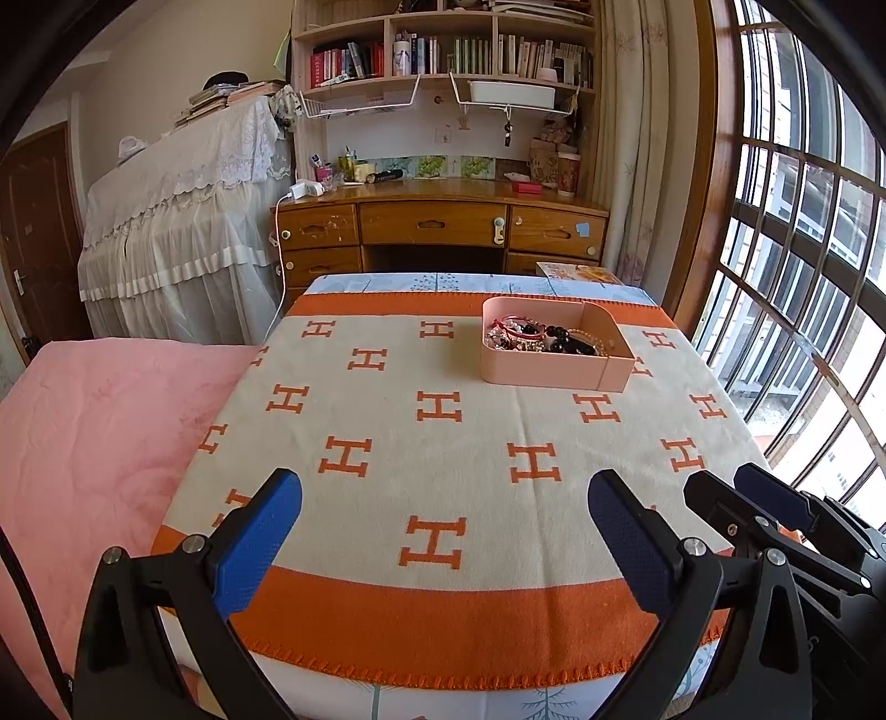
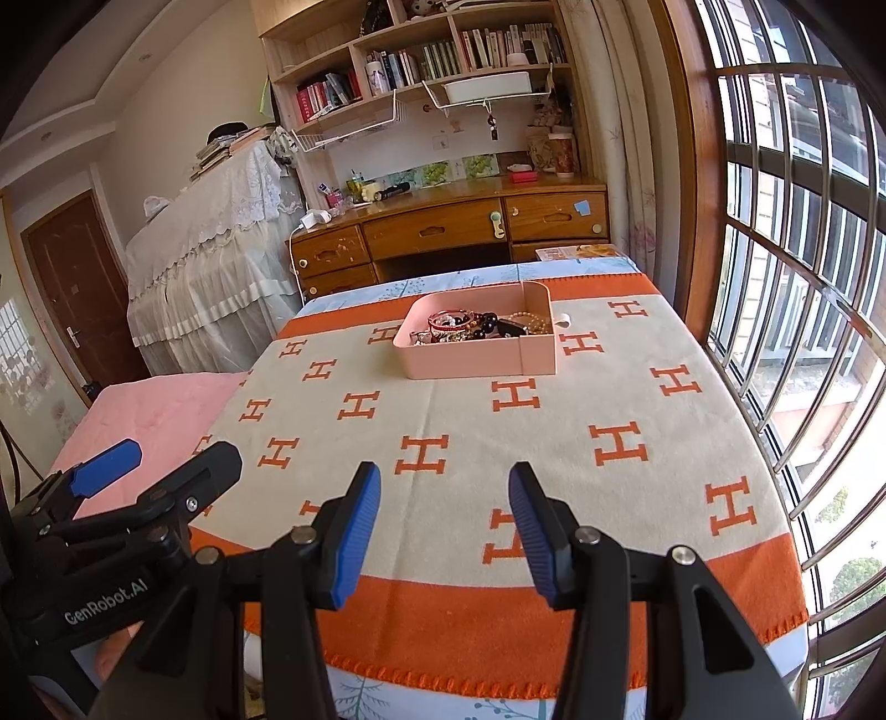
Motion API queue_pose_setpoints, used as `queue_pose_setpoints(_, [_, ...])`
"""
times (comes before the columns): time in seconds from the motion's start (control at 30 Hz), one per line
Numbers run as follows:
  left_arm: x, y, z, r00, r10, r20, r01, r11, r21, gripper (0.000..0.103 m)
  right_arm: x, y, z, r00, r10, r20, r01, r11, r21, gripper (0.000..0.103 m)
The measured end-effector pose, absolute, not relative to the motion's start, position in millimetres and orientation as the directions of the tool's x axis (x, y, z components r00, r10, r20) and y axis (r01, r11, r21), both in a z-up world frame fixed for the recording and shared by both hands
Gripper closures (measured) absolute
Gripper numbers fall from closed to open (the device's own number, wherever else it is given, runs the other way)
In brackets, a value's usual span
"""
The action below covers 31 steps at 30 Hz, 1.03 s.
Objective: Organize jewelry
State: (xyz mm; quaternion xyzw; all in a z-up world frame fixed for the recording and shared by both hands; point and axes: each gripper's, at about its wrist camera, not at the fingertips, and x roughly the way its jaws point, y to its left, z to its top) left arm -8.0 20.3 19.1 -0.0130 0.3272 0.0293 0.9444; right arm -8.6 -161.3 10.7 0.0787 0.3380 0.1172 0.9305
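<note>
**Two grippers wait over blanket as jewelry sits heaped in pink box**

At the left edge, a pink quilt lies beside the table, with a lace-draped piece of furniture behind it. The left gripper hovers above the near end of the orange-and-cream blanket, its blue-padded jaws spread wide and holding nothing. Just beside it, the right gripper hangs over the same near border, its jaws parted more narrowly and likewise empty. Toward the far end of the blanket, well apart from both tools, rests the pink box, where the jewelry lies in a tangled heap: red bangles, dark beads and a pale strand. Behind stands a wooden desk under bookshelves. A barred window fills the right side.
</note>
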Motion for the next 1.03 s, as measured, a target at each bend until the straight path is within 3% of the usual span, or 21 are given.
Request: queue_pose_setpoints(1.03, [-11.4, 20.8, 11.5, 0.77, 0.041, -0.637, -0.059, 0.998, -0.007, 0.001, -8.7, -160.2, 14.1, 0.743, 0.27, -0.613, -0.164, 0.961, 0.225, 0.054])
